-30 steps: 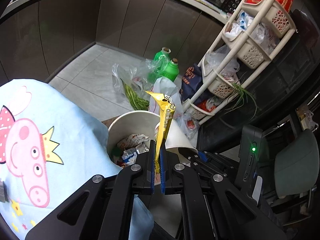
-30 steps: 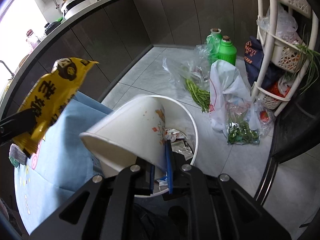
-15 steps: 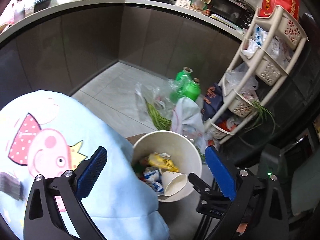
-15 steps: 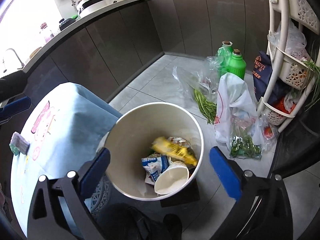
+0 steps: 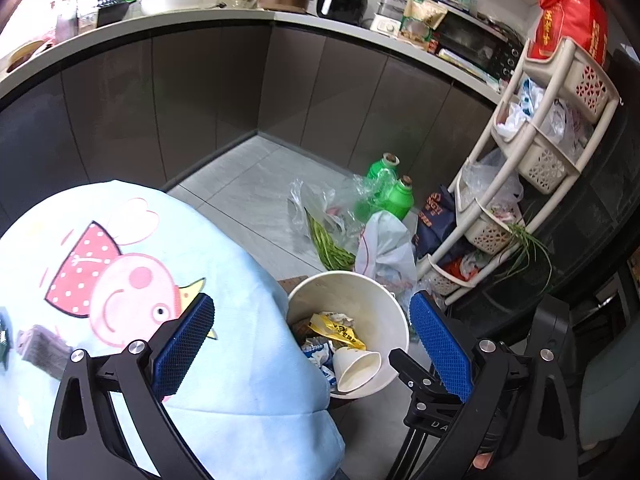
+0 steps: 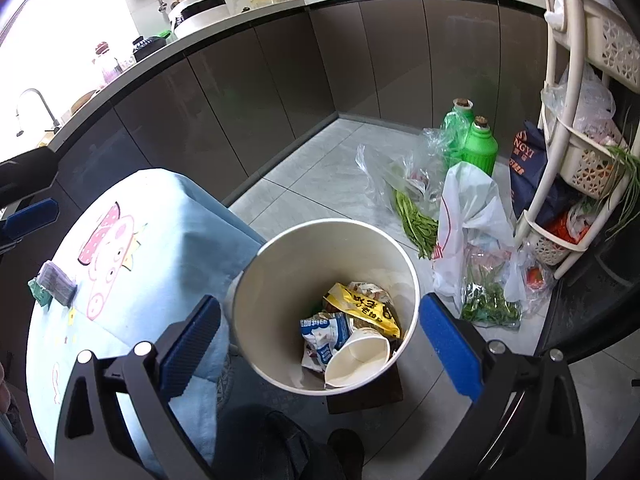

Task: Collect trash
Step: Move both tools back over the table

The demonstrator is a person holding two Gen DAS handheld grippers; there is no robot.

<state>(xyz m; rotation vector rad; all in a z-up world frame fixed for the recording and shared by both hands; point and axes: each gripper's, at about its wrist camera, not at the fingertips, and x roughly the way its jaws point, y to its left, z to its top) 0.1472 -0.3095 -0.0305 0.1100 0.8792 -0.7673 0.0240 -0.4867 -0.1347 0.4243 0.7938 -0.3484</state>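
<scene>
A white round trash bin (image 6: 280,256) stands on the floor beside the table; it also shows in the left wrist view (image 5: 384,300). Inside lie a yellow snack wrapper (image 6: 366,310), a white paper cup (image 6: 358,356) on its side and a blue-white wrapper (image 6: 320,330). The wrapper (image 5: 340,330) and the cup (image 5: 358,366) show in the left wrist view too. My left gripper (image 5: 312,346) is open and empty above the table edge and bin. My right gripper (image 6: 320,344) is open and empty above the bin.
A table with a light blue cartoon-pig cloth (image 5: 120,280) is at left, with a small grey-green item (image 6: 52,284) on it. Green bottles (image 6: 478,146), vegetable bags (image 6: 416,220) and a white plastic bag (image 6: 468,216) lie on the floor. A cream basket rack (image 5: 532,160) stands at right.
A second ago my left gripper held the yellow wrapper and my right the paper cup; both opened and dropped them into the bin. Both grippers have since risen and pulled back.
</scene>
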